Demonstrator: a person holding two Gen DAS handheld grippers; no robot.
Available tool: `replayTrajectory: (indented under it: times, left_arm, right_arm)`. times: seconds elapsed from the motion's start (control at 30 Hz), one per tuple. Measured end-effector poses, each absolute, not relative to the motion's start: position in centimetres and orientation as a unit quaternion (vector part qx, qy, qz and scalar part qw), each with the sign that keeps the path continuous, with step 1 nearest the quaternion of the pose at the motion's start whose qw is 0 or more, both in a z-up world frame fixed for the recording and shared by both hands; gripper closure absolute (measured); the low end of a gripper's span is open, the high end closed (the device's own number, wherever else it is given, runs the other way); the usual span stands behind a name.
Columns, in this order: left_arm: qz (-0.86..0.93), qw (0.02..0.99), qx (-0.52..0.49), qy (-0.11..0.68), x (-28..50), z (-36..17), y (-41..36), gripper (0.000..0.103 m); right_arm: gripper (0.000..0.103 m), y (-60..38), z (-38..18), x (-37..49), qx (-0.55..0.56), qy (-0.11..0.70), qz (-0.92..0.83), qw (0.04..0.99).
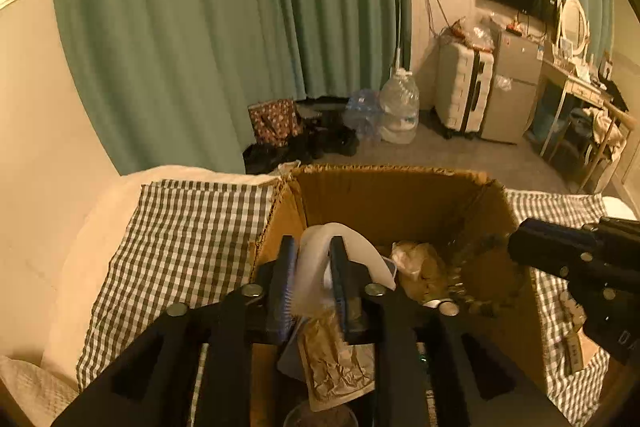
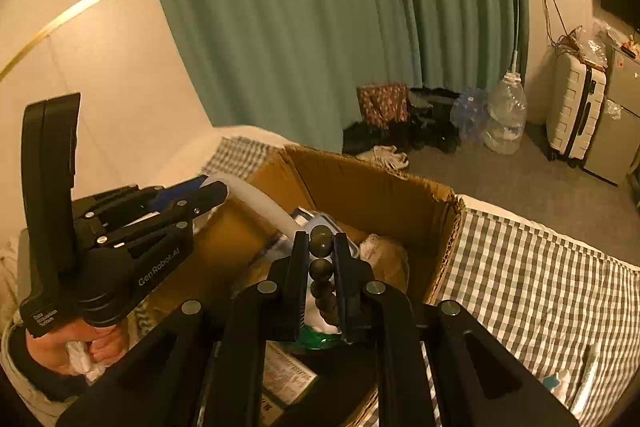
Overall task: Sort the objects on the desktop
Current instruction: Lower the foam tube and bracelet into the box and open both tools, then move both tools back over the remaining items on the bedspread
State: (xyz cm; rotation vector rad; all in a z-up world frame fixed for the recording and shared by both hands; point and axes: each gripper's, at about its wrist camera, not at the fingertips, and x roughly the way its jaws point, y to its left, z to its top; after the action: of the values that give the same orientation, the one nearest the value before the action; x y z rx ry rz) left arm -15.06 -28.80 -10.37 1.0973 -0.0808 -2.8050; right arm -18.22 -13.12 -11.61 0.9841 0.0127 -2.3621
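Note:
An open cardboard box [image 1: 380, 173] [image 2: 360, 167] stands on a checked cloth. Over its left side my left gripper [image 1: 312, 243] [image 2: 216, 189] has its jaws a little apart. A curved white plastic piece [image 1: 348, 239] [image 2: 264, 205] sits blurred between them and reaches down into the box. My right gripper [image 2: 320, 239] [image 1: 514, 247] is over the box's right side, shut on a string of dark beads [image 2: 321, 269] [image 1: 460, 283] that hangs into it. In the box lie a crumpled wrapper [image 1: 416, 259], a brown paper packet [image 1: 336, 367] and a green-topped item [image 2: 320, 341].
The checked cloth [image 1: 180, 247] [image 2: 520, 287] covers a pale bed on both sides of the box; small items [image 2: 556, 383] lie at its right. A hand [image 2: 100, 347] holds the left gripper's handle. Beyond are a green curtain [image 1: 200, 27], water jugs [image 1: 400, 111], bags and a suitcase [image 1: 464, 91].

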Motion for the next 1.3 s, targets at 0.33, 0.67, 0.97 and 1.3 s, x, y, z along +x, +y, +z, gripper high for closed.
replayTrajectory:
  times: [0.33, 0.67, 0.97, 1.3]
  left_arm:
    - [-0.941, 0.067, 0.329, -0.024, -12.8, -7.0, -28.2, 0.041]
    - [-0.963, 0.048, 0.266, -0.023, -8.7, -0.1, -23.7, 0.008]
    - [-0.971, 0.012, 0.237, -0.024, -6.8, 3.0, -16.2, 0.000]
    - [-0.964, -0.041, 0.258, -0.046, -7.7, 0.7, -7.4, 0.000]
  right_arm:
    - [0.064, -10.9, -10.5, -17.7, 0.345, -0.019, -0.904, 0.253]
    - [0.055, -4.7, -4.8, -13.2, 0.305, -0.037, -0.932, 0.191]
    - [0.033, 5.1, -1.4, -9.1, 0.283, -0.052, -0.951, 0.117]
    - [0.015, 15.1, -1.7, -7.0, 0.281, -0.080, -0.955, 0.055]
